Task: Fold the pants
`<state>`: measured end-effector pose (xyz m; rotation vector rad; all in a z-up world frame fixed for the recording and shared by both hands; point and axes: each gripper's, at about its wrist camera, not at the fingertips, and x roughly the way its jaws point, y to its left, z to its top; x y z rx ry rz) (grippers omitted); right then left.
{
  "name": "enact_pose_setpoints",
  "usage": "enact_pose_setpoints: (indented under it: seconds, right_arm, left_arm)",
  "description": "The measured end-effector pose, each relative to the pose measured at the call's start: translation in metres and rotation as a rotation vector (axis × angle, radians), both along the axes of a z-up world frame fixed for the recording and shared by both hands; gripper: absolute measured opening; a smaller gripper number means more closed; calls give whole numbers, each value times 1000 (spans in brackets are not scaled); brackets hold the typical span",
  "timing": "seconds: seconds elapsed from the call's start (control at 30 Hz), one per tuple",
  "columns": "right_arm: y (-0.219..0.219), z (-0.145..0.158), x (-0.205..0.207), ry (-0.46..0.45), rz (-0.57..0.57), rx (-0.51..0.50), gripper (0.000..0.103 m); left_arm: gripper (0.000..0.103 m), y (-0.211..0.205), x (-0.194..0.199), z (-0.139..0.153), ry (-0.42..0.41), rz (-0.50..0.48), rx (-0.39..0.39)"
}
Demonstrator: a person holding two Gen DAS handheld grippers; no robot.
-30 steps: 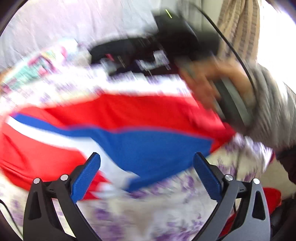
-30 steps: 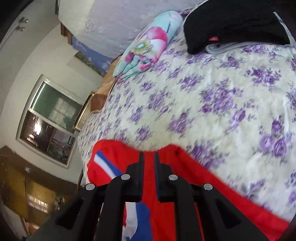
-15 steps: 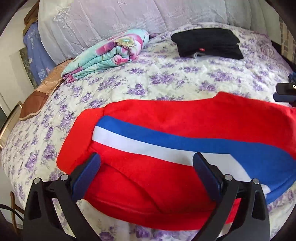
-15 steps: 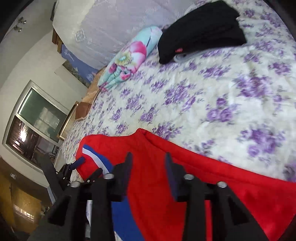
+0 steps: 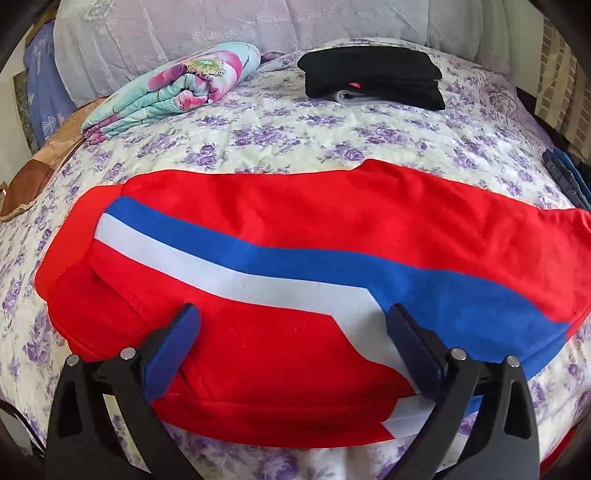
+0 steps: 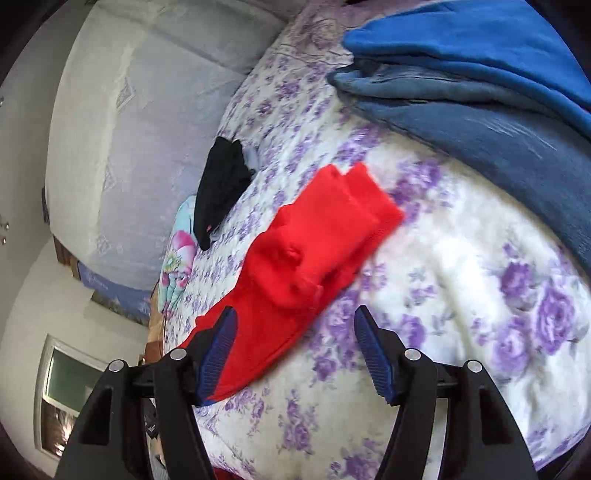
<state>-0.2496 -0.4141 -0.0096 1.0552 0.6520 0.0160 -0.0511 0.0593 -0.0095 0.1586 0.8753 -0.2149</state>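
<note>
- The red fleece pants with a blue and white side stripe [image 5: 295, 229] lie folded lengthwise across the bed with the cream, purple-flowered sheet [image 5: 295, 125], spanning most of the left wrist view from left to right.
- The left tongs [image 5: 291, 332] hang just above the near edge of the pants. The two blue-padded fingers [image 5: 173, 343] stand spread wide, with nothing pinched between them.
- In the right wrist view, the red leg ends of the pants [image 6: 325, 236] lie bunched and slightly rumpled on the sheet [image 6: 443, 295].
- The right tongs [image 6: 295, 347] are opening. The left pad stands over the red cloth, the right pad over bare sheet; the pads do not press on the fabric.
- A folded stack of blue garments, bright blue fleece over darker denim [image 6: 480, 74], lies beyond the leg ends, near but apart from them.
- A folded black garment [image 5: 373, 77] rests at the far side of the bed, well apart from the pants.
- A rolled turquoise blanket with pink flowers [image 5: 177, 88] lies beside the black garment, to its left.
- A pale lace-covered headboard or pillow bank [image 5: 258, 26] stands behind both.
</note>
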Motion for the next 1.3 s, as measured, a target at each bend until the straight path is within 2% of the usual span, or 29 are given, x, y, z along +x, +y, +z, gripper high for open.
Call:
enact_pose_setpoints:
  seconds: [0.07,0.13,0.27,0.4,0.43,0.5,0.6,0.67,0.8,0.93,0.97,1.0,1.07,1.13,1.2,1.3]
  right_arm:
    - [-5,-9,1,-12,-25,59,66]
    - [-8,-9,5,-16,-33,68,66]
    - [-12,-14,23,13,-56,57,66]
    - [-12,-11,37,-2,-95,9,66]
    - [-9,-10,38,-17,-97,-19,63]
    - [-6,-9,36,-48,-105,-62,32]
    - [-9,-10,25,-115,-119,-24,28]
    - [-7,2,22,-134,-108,-72,27]
    - [7,48,22,-163,-76,-289,27]
    - [46,75,38,-138,-36,-566,27]
    - [59,79,41,-137,-19,-629,27]
    - [73,83,44,-144,-1,-696,27]
    - [101,93,51,-164,37,-824,27]
    - [131,104,59,-193,81,-946,27]
    - [165,112,71,-218,145,-1065,27]
    - [227,110,90,-232,274,-1278,27]
  left_arm:
    - [99,3,-2,4,5,8,-29]
    - [99,6,-8,10,-6,3,-54]
    - [99,-1,-13,13,-21,-19,-62]
    - [99,-9,-13,8,-14,-28,-40]
    - [99,-10,-14,7,-13,-30,-37]
    - [99,-12,-15,9,-20,-37,-40]
    - [99,-17,-19,20,-54,-47,-44]
    - [99,-25,-21,28,-73,-69,-47]
    - [99,-63,-22,33,-81,-158,-26]
    - [99,-113,-17,5,-20,-197,107]
    - [99,-120,-18,-2,-30,-195,148]
    - [99,-120,-21,-2,-57,-196,153]
    - [99,-109,-24,7,-66,-192,113]
    - [99,-85,-26,22,-106,-147,46]
    - [99,-52,-27,35,-148,-70,17]
    - [99,0,-24,47,-165,54,-4]
